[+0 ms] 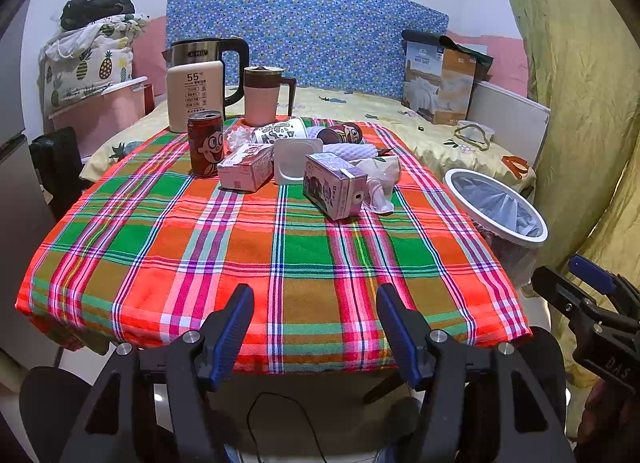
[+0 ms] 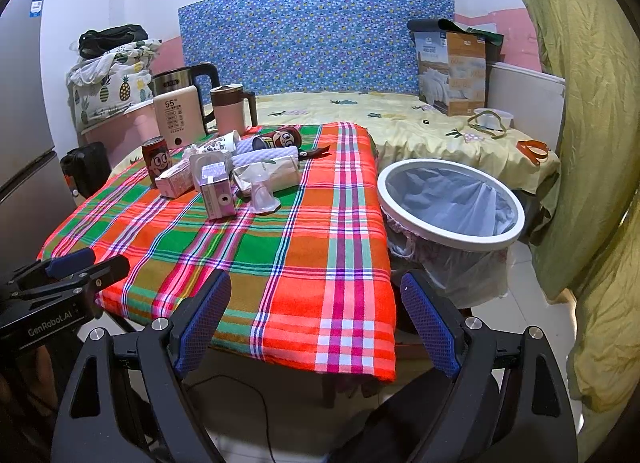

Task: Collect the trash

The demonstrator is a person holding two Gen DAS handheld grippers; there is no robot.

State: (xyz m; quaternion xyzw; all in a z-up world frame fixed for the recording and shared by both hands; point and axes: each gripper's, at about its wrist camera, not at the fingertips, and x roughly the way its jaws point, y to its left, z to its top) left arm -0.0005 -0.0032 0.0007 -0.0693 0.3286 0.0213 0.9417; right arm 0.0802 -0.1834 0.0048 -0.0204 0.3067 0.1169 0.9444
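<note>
Trash is piled at the far side of the plaid-covered table [image 1: 248, 247]: an upright red can [image 1: 205, 142], a fallen can [image 1: 340, 134], two pink cartons [image 1: 334, 185] [image 1: 245, 171], a white plastic tray [image 1: 296, 159], a paper cup [image 1: 280, 130] and crumpled wrappers [image 1: 378, 179]. The same heap shows in the right wrist view, with the pink carton [image 2: 218, 195] in front. A white-rimmed bin [image 2: 450, 203] lined with a plastic bag stands by the table's right edge. My left gripper [image 1: 315, 303] hangs open over the near table edge, nothing between its fingers. My right gripper [image 2: 316, 305] is open near the table's front right corner.
A steel kettle [image 1: 208, 63], a cream box marked 55 [image 1: 195, 95] and a pink mug [image 1: 262, 97] stand behind the trash. A bed [image 1: 400, 119] with a cardboard box [image 1: 440, 79] lies beyond. An olive curtain [image 1: 580, 103] hangs at the right, a grey fridge [image 2: 20, 103] at the left.
</note>
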